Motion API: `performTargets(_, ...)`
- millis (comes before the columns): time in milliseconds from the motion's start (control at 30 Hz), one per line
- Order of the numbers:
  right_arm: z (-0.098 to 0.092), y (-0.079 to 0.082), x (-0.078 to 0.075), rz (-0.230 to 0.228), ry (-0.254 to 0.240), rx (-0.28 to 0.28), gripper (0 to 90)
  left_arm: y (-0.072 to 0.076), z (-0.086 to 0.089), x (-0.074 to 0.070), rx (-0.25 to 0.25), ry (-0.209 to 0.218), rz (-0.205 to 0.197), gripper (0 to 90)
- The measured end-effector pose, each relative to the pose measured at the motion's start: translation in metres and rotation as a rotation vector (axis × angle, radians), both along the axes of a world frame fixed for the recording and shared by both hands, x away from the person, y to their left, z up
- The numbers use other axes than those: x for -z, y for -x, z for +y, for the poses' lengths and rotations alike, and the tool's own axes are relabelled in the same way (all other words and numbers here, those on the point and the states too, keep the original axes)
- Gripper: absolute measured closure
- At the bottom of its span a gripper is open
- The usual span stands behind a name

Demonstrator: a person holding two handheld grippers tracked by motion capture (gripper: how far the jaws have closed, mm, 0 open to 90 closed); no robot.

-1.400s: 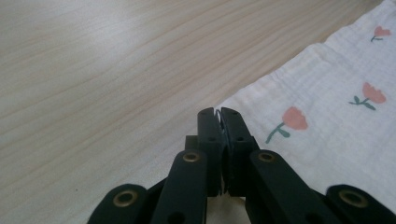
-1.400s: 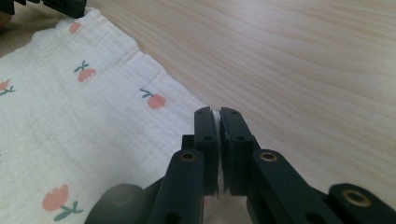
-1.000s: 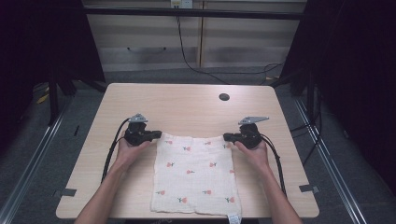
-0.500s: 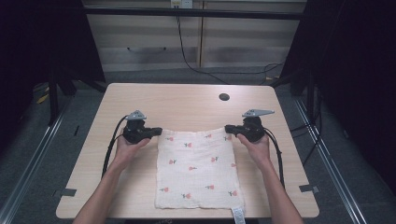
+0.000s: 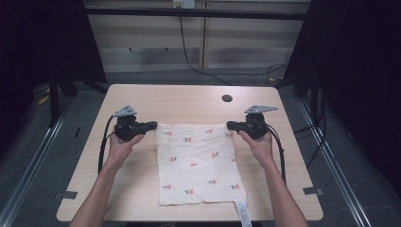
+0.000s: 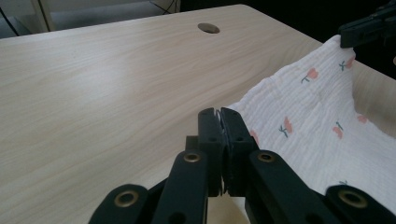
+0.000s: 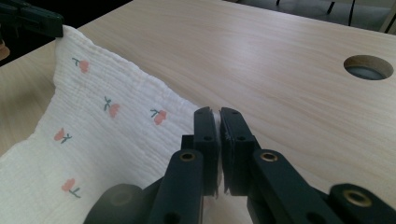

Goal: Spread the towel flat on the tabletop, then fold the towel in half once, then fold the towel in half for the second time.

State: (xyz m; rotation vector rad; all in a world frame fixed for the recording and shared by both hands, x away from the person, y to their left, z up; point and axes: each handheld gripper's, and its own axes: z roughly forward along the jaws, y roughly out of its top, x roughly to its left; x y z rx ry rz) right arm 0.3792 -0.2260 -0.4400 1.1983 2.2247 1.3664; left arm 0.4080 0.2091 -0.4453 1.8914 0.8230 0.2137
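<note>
A white cloth (image 5: 198,163) printed with small red flowers lies on the light wooden table (image 5: 189,101), its far edge lifted and stretched between the two grippers. My left gripper (image 5: 154,125) is shut on the cloth's far left corner (image 6: 233,108), jaws pressed together in the left gripper view (image 6: 219,112). My right gripper (image 5: 230,125) is shut on the far right corner, with a sliver of cloth (image 7: 93,135) between its jaws (image 7: 216,112). The near part of the cloth rests on the table, and a white label (image 5: 243,213) hangs at its near right corner.
A round cable hole (image 5: 227,98) sits in the table's far right part. Bare wood stretches beyond the cloth and to both sides. Black cables (image 5: 101,146) trail from the grippers along the person's forearms. Dark floor surrounds the table.
Both grippers have risen with the cloth's far corners, so the far edge now hangs taut above the table. The cloth's near edge has slid a little away from the front edge.
</note>
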Motion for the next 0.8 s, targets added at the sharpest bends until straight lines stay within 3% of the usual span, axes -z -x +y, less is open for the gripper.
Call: performTargets(800,-0.007,0.004,-0.029,-0.056,-0.020,-0.010,86.0,0.009,0.003,-0.031,0.005,0.055,-0.080,88.3)
